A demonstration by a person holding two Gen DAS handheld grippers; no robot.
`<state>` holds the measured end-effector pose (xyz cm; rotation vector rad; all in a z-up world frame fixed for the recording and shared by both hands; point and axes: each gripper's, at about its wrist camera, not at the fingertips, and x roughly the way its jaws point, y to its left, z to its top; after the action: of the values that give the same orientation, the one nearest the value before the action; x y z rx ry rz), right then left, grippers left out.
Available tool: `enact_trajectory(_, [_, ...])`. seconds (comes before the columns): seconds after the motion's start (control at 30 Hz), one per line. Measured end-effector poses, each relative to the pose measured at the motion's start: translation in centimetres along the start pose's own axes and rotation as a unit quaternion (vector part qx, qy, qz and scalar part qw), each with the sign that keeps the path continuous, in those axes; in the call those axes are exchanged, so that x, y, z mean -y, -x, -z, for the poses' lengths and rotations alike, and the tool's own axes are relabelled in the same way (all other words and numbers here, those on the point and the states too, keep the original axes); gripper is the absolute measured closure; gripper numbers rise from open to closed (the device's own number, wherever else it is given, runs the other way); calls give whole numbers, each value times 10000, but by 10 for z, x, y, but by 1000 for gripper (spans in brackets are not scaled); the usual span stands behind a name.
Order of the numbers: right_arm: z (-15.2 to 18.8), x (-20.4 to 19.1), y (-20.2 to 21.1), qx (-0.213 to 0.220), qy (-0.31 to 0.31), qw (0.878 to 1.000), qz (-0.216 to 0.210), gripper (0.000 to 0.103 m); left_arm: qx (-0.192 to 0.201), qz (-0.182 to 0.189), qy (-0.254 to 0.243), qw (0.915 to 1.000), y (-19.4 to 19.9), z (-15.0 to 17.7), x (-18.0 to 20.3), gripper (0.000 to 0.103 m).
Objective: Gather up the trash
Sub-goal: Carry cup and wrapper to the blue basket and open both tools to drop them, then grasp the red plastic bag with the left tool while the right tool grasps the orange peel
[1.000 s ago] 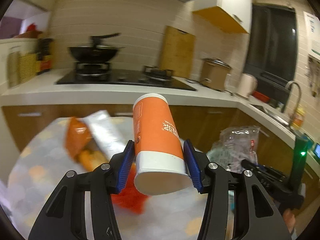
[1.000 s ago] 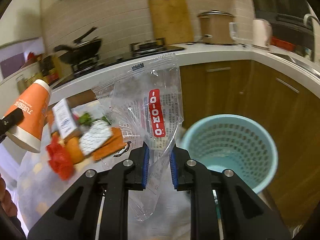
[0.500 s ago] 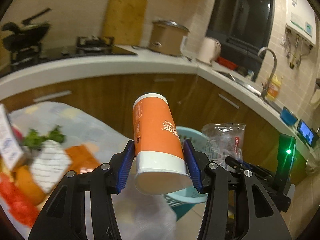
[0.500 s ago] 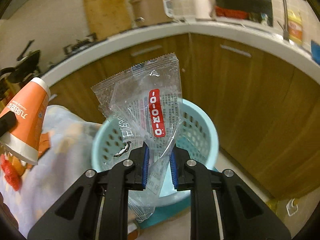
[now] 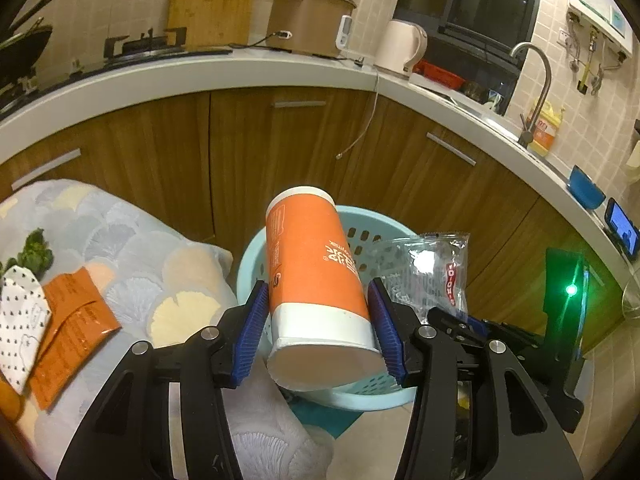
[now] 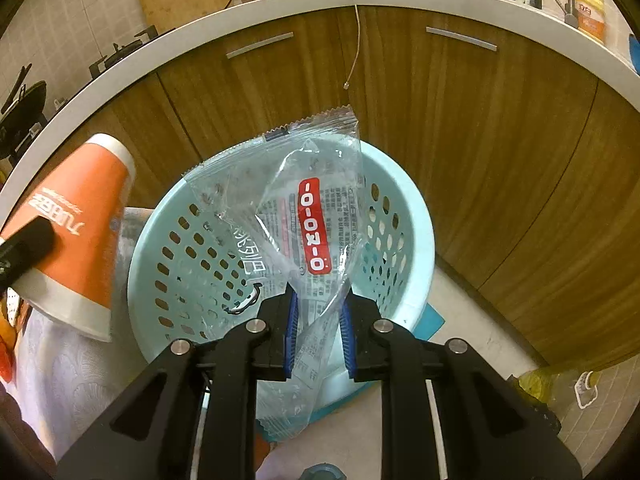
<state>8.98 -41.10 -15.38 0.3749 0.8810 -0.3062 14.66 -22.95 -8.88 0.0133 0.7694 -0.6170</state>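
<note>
My left gripper (image 5: pixel 318 320) is shut on an orange paper cup (image 5: pixel 312 280) with a white rim, held above the near edge of a light blue perforated basket (image 5: pixel 360 220) on the floor. The cup also shows in the right wrist view (image 6: pixel 72 236). My right gripper (image 6: pixel 318 320) is shut on a clear plastic wrapper (image 6: pixel 304 216) with a red label, held right over the basket's (image 6: pixel 416 208) opening. The wrapper also shows in the left wrist view (image 5: pixel 428 268).
A table with a patterned cloth (image 5: pixel 132 240) holds an orange packet (image 5: pixel 72 320), a white spotted wrapper (image 5: pixel 20 320) and greens (image 5: pixel 36 252). Brown cabinets (image 6: pixel 480 120) under a white counter (image 5: pixel 240 68) curve behind the basket. A cable (image 6: pixel 356 40) hangs down the cabinet front.
Both grippers have swung right from the table to the basket, carrying the cup and the wrapper. The basket now lies directly beneath them.
</note>
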Motion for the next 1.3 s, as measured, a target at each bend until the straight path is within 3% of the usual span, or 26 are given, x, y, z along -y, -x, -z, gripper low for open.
enact_trajectory(0.1, [-1,-1,-3,-42,-10,10000,-53,82,-31,-58,-21,10000,-3,0,0,52])
enact_trajectory(0.17, [0,-1,-5,-97,-37,9999,-133,72,-53,-147,18,9999,-5,1,-2,51])
enact_trajectory(0.2, [0,-2,-5,-107,-51,9998,-168,60,-68,-182,17,9998,-4,1,-2,46])
enact_trajectory(0.23, [1,-2,-4,-76,-55,9998,-175,56,-84,-188,20,9998,-4,1,-3,42])
enact_trajectory(0.6, [4,1,20,108,-114,9997,-175,56,164,-200,-78,9996,25,3,-1,41])
enact_trajectory(0.9, [4,-43,52,387,271,9972,-574,56,620,-433,3,9971,83,8,-15,40])
enact_trajectory(1.2, [15,-115,71,462,895,9888,-1101,56,1202,-1070,454,9859,160,21,-65,29])
enact_trajectory(1.3, [20,-139,77,486,1093,9850,-1241,56,1424,-1688,527,9739,189,32,-86,23])
